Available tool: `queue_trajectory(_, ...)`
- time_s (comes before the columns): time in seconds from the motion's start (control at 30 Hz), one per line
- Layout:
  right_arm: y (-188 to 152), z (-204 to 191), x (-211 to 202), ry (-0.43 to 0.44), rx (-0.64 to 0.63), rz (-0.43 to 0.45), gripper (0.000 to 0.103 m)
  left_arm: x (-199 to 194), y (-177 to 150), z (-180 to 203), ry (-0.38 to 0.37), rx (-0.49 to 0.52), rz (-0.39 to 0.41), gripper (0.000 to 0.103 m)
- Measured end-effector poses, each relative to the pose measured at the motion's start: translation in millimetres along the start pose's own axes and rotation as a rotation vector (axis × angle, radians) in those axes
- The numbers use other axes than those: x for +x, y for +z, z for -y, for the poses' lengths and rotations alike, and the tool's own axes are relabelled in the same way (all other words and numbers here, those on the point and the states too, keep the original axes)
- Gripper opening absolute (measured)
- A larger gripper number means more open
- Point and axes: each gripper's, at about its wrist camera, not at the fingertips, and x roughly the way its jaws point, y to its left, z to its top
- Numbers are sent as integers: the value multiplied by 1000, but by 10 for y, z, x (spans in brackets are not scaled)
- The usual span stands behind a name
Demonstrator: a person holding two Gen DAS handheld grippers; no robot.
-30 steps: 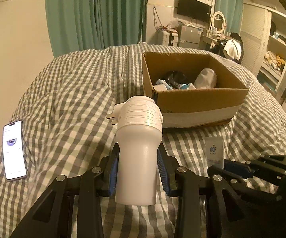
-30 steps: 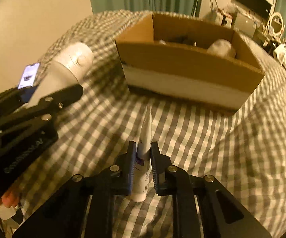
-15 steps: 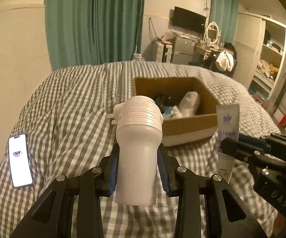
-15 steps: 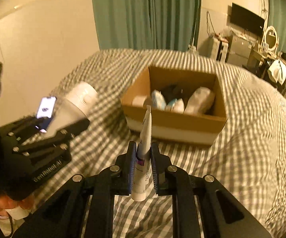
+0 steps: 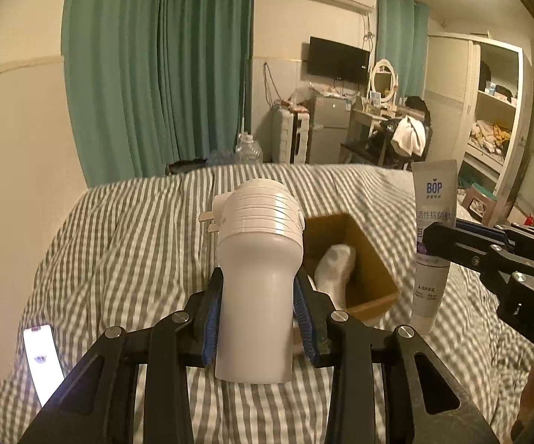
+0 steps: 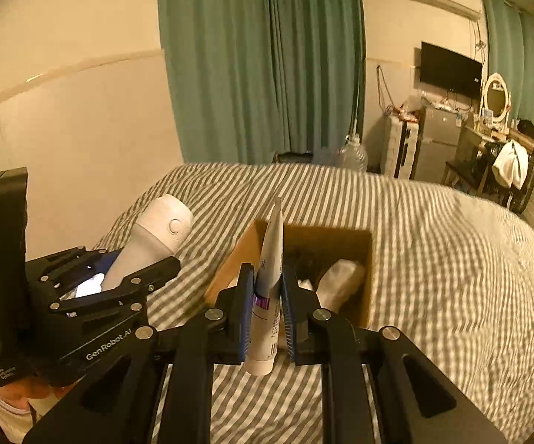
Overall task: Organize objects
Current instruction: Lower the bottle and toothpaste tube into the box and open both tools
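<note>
My left gripper [image 5: 257,310] is shut on a white plastic bottle [image 5: 257,259] with a ribbed cap, held above the checked bed [image 5: 126,259]. My right gripper [image 6: 267,310] is shut on a white toothpaste tube [image 6: 269,288], cap down; the tube also shows in the left wrist view [image 5: 433,236]. An open cardboard box [image 6: 363,296] lies on the bed below and ahead of both grippers, with a white bundle [image 6: 341,281] and other items inside. In the right wrist view the left gripper [image 6: 119,281] and the bottle [image 6: 156,236] are at the left.
A phone [image 5: 43,351] with a lit screen lies on the bed at the left. Teal curtains [image 5: 156,74] hang behind the bed. A TV [image 5: 337,55], small fridge [image 5: 326,129], mirror and shelves [image 5: 489,118] stand at the back right.
Both grippers have risen well above the bed with their objects still held. The box now looks smaller and lower in both views.
</note>
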Motion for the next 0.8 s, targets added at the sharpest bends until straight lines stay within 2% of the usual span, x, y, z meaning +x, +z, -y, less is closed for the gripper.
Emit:
queue_trajectory(0.2,320,191,218,-20,-6,12,14,266,292,40,9,6,24,36)
queue_trajectory(0.4,478,391,613,-27,-2,-15,14,752,419,138,8,36,-11,36)
queue_trajectory(0.6,460,682,1178,-17,26,-76,14,1317,379,232,2,58,-74,36)
queue_trajectory(0.8,270,907,1709,-8,44,-160,14,1776,225,297,6,65,-147,36)
